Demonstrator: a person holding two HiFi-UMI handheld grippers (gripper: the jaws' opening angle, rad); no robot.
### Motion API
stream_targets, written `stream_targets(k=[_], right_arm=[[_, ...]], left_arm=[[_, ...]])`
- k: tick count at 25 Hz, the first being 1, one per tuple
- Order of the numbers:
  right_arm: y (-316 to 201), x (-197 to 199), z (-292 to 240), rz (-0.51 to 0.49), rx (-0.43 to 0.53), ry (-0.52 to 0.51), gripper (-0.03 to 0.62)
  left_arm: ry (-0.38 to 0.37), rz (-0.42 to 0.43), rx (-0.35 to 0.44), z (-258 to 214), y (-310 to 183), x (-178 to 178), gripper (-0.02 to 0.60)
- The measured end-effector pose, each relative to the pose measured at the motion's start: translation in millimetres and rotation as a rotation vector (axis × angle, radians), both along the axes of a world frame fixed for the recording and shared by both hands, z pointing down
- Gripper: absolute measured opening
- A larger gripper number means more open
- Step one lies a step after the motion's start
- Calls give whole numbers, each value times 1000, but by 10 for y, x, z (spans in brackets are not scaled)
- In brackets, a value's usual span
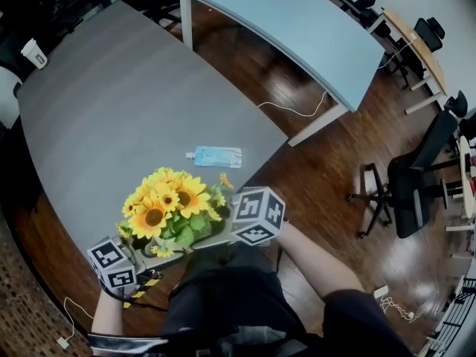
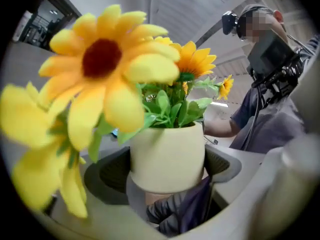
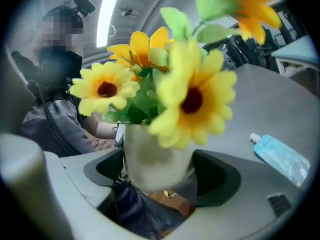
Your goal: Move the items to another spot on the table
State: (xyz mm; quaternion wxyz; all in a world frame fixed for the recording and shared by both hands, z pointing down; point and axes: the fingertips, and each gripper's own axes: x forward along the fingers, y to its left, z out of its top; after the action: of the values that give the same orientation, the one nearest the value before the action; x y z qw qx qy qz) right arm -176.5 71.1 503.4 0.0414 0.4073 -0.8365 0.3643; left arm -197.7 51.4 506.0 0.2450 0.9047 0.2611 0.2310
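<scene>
- The wooden floor (image 1: 297, 162) carries your grey table (image 1: 111, 125), with a pale blue table (image 1: 297, 21) at the top and office chairs (image 1: 420, 177) at the right.
- The pot of sunflowers (image 1: 167, 207) is at the lower left of the head view, at the table's near edge, between both grippers.
- Your left gripper (image 2: 166, 168) clamps the pot, with a pad on each side.
- Your right gripper (image 3: 161, 171) stands wide around the pot, not clearly pressing.
- The blue pouch (image 1: 216, 156) is missing from the left gripper view.
- Only the head view shows the paper cup (image 1: 33, 53), upper left.
</scene>
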Motion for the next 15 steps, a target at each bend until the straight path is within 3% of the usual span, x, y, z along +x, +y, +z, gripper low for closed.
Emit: stream_targets(k=[4, 10, 12, 15], right_arm=[[-59, 40, -345, -12, 70, 130, 452], [-145, -43, -731, -34, 151, 215, 437], [-174, -84, -774, -31, 151, 227, 439], [-207, -94, -903, -12, 172, 232, 453]], left_arm=[[88, -65, 99, -349, -43, 128, 497], [214, -81, 121, -719, -105, 107, 518], [235, -90, 107, -764, -145, 60, 515], [296, -134, -8, -918, -258, 19, 514]])
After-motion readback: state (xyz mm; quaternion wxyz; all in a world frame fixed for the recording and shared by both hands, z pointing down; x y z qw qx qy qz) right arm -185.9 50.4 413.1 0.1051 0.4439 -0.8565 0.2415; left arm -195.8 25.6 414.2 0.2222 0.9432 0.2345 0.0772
